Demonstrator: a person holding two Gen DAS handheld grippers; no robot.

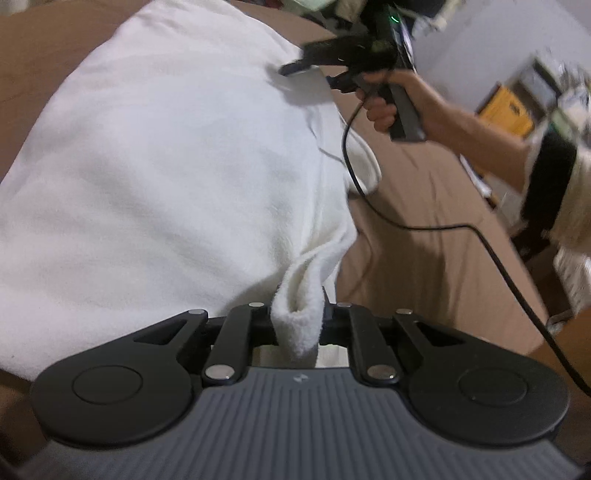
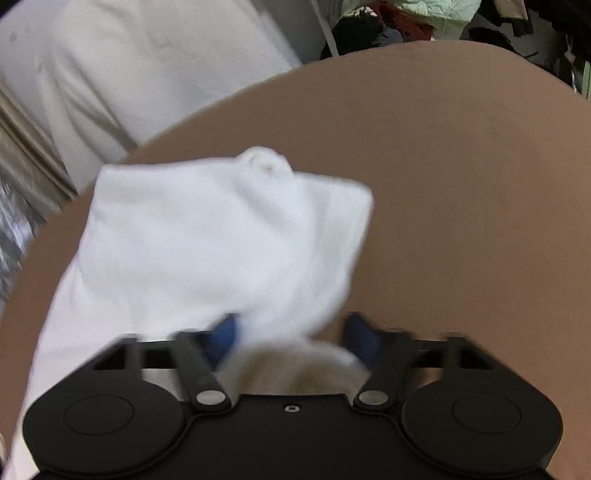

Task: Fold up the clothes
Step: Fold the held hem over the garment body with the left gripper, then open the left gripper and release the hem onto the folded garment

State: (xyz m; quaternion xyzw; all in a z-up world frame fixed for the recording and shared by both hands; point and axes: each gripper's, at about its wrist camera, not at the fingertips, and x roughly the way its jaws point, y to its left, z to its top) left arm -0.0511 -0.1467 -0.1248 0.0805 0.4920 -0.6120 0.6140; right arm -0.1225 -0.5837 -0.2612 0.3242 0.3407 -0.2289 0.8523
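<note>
A white fleece garment [image 1: 166,155] lies spread over a brown bed surface [image 1: 424,229]. My left gripper [image 1: 298,317] is shut on a bunched fold of its near edge. In the left wrist view my right gripper [image 1: 310,72] is at the garment's far edge, held by a hand. In the right wrist view the garment [image 2: 221,236] lies ahead on the brown surface [image 2: 461,184]. My right gripper [image 2: 291,328] has its blue fingertips [image 2: 360,332] wide apart, with white cloth lying loosely between them. The view is blurred.
A black cable [image 1: 424,227] trails across the bed from the right gripper. Cluttered shelves and a yellow box [image 1: 506,107] stand past the bed's right edge. A pale curtain [image 2: 129,62] and a pile of clothes [image 2: 424,22] lie beyond the far edge.
</note>
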